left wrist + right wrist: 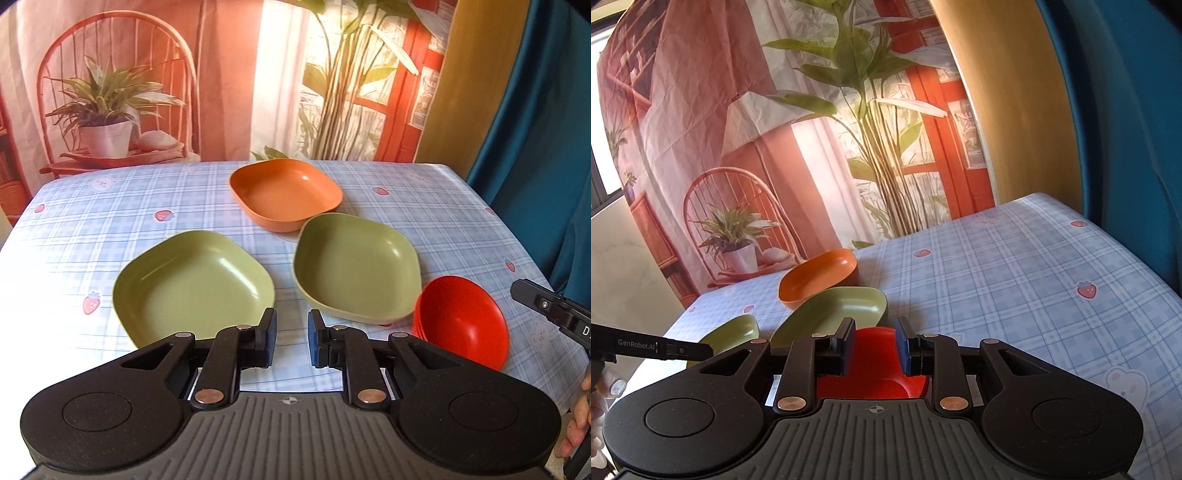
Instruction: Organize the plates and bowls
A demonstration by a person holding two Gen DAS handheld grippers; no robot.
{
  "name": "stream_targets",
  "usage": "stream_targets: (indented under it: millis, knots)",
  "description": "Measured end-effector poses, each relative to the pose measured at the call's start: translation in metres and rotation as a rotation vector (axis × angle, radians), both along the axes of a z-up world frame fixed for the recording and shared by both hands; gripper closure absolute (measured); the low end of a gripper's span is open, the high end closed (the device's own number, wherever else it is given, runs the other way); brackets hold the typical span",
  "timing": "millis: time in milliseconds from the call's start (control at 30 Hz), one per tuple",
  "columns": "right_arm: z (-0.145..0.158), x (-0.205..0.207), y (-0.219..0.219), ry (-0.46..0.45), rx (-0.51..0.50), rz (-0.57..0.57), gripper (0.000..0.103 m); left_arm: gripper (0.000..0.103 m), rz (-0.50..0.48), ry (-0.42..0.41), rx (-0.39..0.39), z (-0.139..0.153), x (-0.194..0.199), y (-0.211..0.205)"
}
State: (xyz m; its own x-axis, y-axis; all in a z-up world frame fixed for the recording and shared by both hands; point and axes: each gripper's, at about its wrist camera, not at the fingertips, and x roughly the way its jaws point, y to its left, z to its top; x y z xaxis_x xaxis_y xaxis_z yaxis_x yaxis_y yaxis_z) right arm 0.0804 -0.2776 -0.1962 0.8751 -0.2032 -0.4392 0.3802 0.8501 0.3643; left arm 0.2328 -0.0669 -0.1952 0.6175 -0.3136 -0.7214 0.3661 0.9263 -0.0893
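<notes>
Two green square plates stand on the checked tablecloth, one at left (pixel 192 284) and one at right (pixel 356 266), with an orange square plate (pixel 286 194) behind them. A stack of red round bowls (pixel 463 321) sits at the near right. My left gripper (pixel 291 339) is open and empty, just in front of the left green plate's near corner. My right gripper (pixel 874 345) is open, hovering over the red bowls (pixel 871 369), touching nothing that I can see. The right green plate (pixel 834 314), the orange plate (pixel 820 275) and the left green plate (pixel 729 332) lie beyond it.
The table (pixel 74 251) has its right edge near a blue curtain (pixel 535 147). A printed backdrop (pixel 147 92) hangs behind the far edge. The right gripper's body (pixel 554 314) shows at the right edge of the left wrist view.
</notes>
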Motion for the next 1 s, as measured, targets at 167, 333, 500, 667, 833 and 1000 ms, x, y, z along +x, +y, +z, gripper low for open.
stream_targets:
  millis: [167,333,500,667,833,1000]
  knots:
    - [0.005,0.011,0.001,0.018,0.001,0.002,0.078,0.084,0.053,0.013,-0.011,0.000,0.010,0.034]
    - [0.013,0.027,0.005,0.033,-0.016,0.013,0.078,0.084,0.088,0.023,-0.008,0.001,0.019,0.062]
    - [0.028,0.049,0.006,0.032,-0.037,0.038,0.077,0.084,0.122,0.005,-0.012,0.009,0.031,0.087]
    - [0.047,0.082,-0.006,0.030,-0.045,0.075,0.073,0.084,0.139,-0.010,-0.008,0.019,0.049,0.093]
    - [0.065,0.126,-0.022,0.042,-0.056,0.140,0.073,0.084,0.129,-0.067,-0.011,0.036,0.075,0.085]
    - [0.071,0.175,-0.038,0.072,-0.040,0.193,0.072,0.084,0.107,-0.083,-0.060,0.044,0.112,0.064]
